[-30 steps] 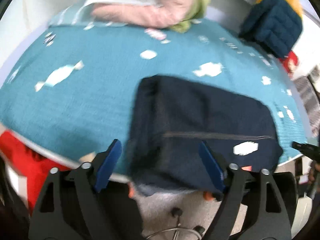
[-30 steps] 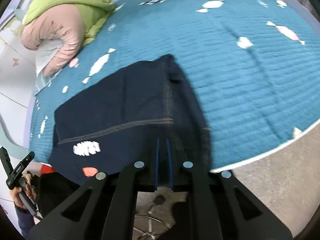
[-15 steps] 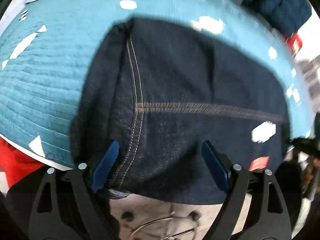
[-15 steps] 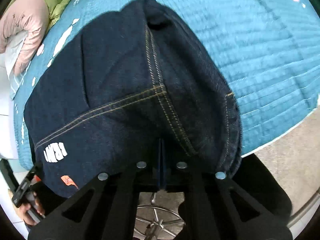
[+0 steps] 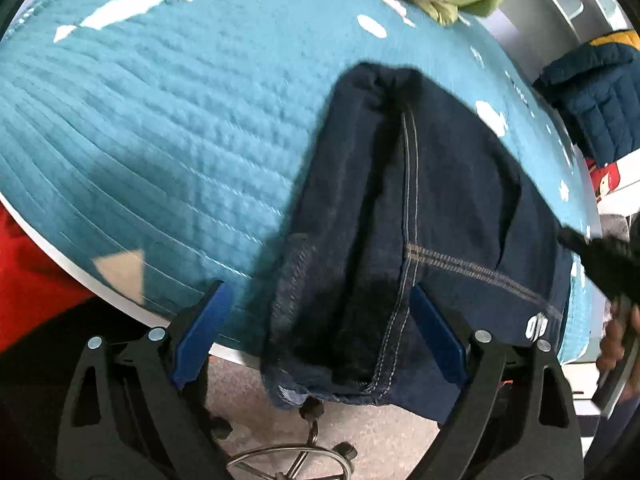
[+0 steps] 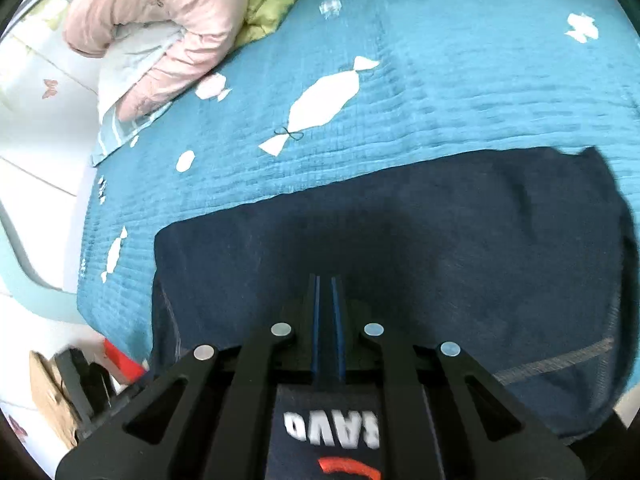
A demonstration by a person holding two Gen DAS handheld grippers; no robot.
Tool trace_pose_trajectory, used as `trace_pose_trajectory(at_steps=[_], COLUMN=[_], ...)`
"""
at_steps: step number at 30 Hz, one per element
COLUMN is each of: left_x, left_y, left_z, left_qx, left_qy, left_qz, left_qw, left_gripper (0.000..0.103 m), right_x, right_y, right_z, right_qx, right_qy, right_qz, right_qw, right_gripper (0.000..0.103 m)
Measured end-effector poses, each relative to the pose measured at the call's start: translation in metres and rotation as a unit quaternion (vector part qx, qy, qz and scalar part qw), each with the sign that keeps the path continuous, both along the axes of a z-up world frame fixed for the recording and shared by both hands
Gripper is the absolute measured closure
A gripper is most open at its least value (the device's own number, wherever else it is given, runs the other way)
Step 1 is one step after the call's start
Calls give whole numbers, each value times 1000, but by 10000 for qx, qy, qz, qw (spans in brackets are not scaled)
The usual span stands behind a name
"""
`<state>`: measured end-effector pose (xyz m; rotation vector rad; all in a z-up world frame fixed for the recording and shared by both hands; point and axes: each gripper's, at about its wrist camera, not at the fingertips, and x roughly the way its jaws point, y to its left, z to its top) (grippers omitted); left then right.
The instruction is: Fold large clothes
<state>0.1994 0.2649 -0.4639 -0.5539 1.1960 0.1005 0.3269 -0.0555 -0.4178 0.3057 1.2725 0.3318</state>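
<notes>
Left gripper [image 5: 316, 320] is spreading its jaws wide, straddling the near edge of the folded dark jeans [image 5: 420, 220] without pinching them. Right gripper [image 6: 327, 292] is sitting with jaws closed, nothing visibly between them, jeans lying directly beneath and ahead on the teal bedspread [image 6: 440, 80].

The left gripper [image 5: 316, 324] has dropped closer to the folded jeans [image 5: 420, 216], its jaws opening around the near edge, lower centre of frame. The right gripper [image 6: 327, 292], closed, has slid sideways over the denim; the white lettering [image 6: 332, 428] now sits bottom centre.
</notes>
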Motion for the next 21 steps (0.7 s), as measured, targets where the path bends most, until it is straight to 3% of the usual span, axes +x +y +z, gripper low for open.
trace_pose_trajectory(at_steps=[2, 6, 10, 16, 21], left_x=[0, 1, -6, 2, -3], left_y=[1, 5, 6, 4, 4], left_z=[-4, -10, -10, -10, -12], left_qx=[133, -50, -57, -52, -180], left_qy=[-56, -101, -106, -102, -92], left_qz=[-104, -93, -104, -114, -100], left_qw=[9998, 9999, 9999, 9999, 9997], left_gripper=[11, 9, 6, 5, 5], right_x=[7, 17, 21, 4, -47], right_y=[-2, -1, -3, -13, -11], right_z=[-13, -44, -52, -40, -28], right_qx=[-99, -227, -271, -38, -151], right_qy=[93, 288, 264, 417, 550], right_qz=[-130, -319, -359, -447, -185], right_qw=[9998, 9988, 9986, 9981, 9982], right_gripper=[97, 99, 101, 97, 93])
